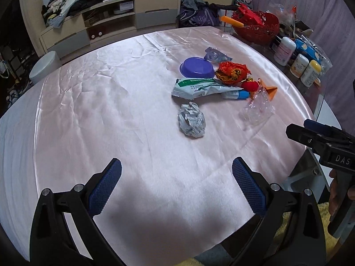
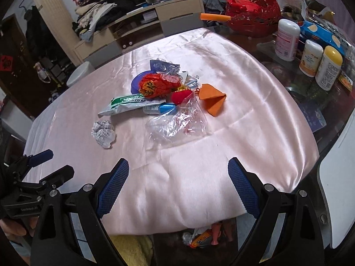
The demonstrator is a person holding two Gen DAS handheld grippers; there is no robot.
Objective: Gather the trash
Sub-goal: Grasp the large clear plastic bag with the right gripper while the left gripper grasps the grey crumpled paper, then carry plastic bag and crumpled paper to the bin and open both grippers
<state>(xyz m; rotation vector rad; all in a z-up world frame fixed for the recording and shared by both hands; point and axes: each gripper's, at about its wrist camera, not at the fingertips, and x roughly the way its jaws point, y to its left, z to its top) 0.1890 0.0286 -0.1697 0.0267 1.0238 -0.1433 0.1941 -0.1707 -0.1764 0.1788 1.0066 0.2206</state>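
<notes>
A heap of trash lies on the pink satin cloth (image 1: pixel 88 110): a crumpled paper ball (image 1: pixel 191 120) (image 2: pixel 103 132), a white-green wrapper (image 1: pixel 197 88) (image 2: pixel 128 105), a clear plastic bag (image 1: pixel 258 108) (image 2: pixel 177 122), a red-gold foil wrapper (image 1: pixel 231 72) (image 2: pixel 155 84), an orange folded paper (image 2: pixel 212 100) and a purple bowl (image 1: pixel 197 67). My left gripper (image 1: pixel 176 175) is open and empty, short of the paper ball. My right gripper (image 2: pixel 178 174) is open and empty, short of the plastic bag; it also shows at the right edge of the left wrist view.
Bottles (image 2: pixel 328 71) and a red basket (image 2: pixel 253 15) stand on the bare glass table to the right. A cabinet with piled clothes (image 1: pixel 111 17) is behind. A round stool (image 1: pixel 44 66) stands far left. More litter (image 2: pixel 200 237) lies on the floor below the table edge.
</notes>
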